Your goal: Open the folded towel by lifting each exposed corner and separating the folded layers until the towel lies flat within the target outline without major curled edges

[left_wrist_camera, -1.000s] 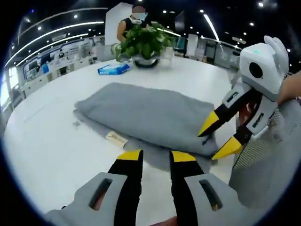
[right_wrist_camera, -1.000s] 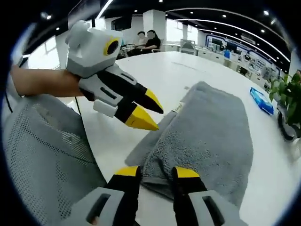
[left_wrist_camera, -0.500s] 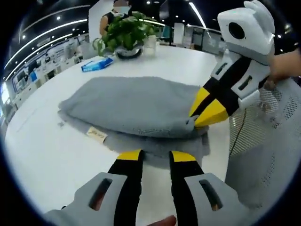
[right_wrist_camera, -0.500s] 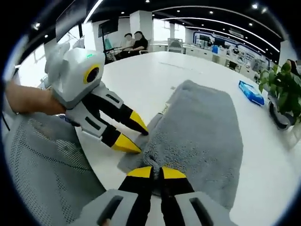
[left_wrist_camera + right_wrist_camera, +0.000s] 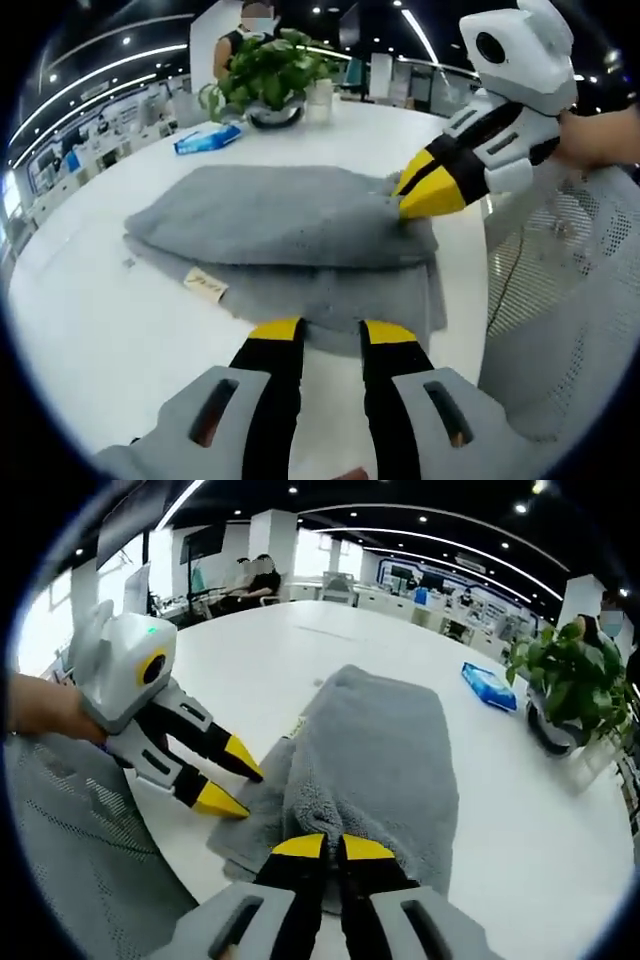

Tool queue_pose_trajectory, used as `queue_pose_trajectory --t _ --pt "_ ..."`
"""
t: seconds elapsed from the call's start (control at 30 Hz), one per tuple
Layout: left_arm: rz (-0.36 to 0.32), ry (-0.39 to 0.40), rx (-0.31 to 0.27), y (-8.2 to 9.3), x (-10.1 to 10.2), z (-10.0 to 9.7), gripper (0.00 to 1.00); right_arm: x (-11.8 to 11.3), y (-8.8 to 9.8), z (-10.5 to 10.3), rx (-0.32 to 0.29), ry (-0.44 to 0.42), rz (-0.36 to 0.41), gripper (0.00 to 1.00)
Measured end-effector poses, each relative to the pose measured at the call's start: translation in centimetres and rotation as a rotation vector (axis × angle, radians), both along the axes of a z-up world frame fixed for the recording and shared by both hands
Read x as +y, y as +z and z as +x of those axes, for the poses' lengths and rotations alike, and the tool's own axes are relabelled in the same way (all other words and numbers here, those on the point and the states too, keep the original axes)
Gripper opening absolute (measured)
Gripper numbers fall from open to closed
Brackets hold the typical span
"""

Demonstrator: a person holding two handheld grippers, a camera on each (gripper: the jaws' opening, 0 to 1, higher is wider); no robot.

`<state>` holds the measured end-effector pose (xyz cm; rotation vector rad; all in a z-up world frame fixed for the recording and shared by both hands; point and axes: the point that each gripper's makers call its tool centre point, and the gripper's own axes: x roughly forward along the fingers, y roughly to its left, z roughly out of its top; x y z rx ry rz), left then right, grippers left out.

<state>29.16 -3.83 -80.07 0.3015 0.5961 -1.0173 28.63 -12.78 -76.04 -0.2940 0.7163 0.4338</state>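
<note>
The towel (image 5: pixel 285 225) lies folded on the white table (image 5: pixel 90 300), just ahead of the left gripper's (image 5: pixel 331 332) fingertips, with its lower layer coming out toward them. One second ago the right gripper (image 5: pixel 331 847) stood with its jaws apart beside the near corner. Half a second ago the jaws had come together on the edge of the top layer. Now they are clamped on this corner, and in the left gripper view the corner is drawn up and back, so the upper layer is raised a little from the lower one. I judge this to be the start of the first unfolding: the top fold is caught, but the layers are not separated and the towel is far from flat. I cannot see a target outline on the table.

The left gripper has its fingers apart and holds nothing. In the right gripper view its tips rest just beside the lower layer's edge, to the left of the right gripper's closed tips.

Counted: one towel, with one small label (image 5: pixel 204 286) at its edge; two grippers; one potted plant (image 5: pixel 268 78) and one blue packet (image 5: pixel 207 138) beyond the towel, well apart from the fingers; one mesh chair back (image 5: pixel 560 300) at the right of the left fingers.
</note>
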Motion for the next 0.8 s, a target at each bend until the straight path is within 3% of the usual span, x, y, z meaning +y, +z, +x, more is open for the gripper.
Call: queue_pose_trajectory --t 0.2,0.37,0.8 --pt "-0.005 -0.001 -0.002 0.0 0.0 0.0 0.22 -2.3 1.0 0.8 -0.035 -0.075 -0.030 0.00" --pt "-0.006 0.000 0.002 0.0 0.0 0.0 0.22 -4.4 1.1 1.4 -0.012 -0.124 -0.050 0.00" --pt "-0.019 0.005 0.006 0.0 0.0 0.0 0.22 -7.1 1.3 2.6 0.006 -0.108 -0.125 0.00"
